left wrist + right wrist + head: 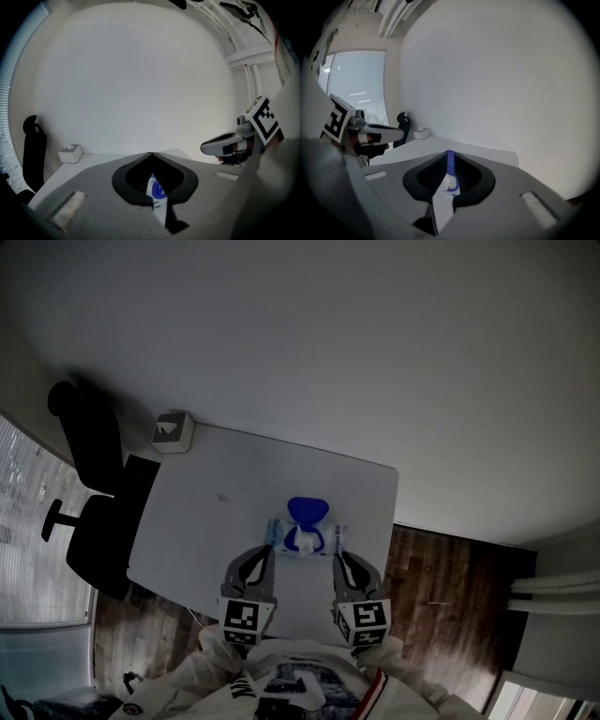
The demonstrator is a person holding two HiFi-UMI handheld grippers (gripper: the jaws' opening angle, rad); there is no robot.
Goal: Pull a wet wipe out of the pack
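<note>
Bare table (211, 521) runs leftward from the pack (305, 540) to the far-left corner, where a small tissue box (172, 431) sits well apart from everything. Past that edge, a black office chair (98, 493) crowds the table's left side. On the pack, the raised blue lid (307, 510) stands at the far side and blocks an approach from there. The left gripper (271, 550) and right gripper (337, 559) flank the pack closely, one at each end, with bare table between them on the near side. To the right lies wooden floor (441, 587).
</note>
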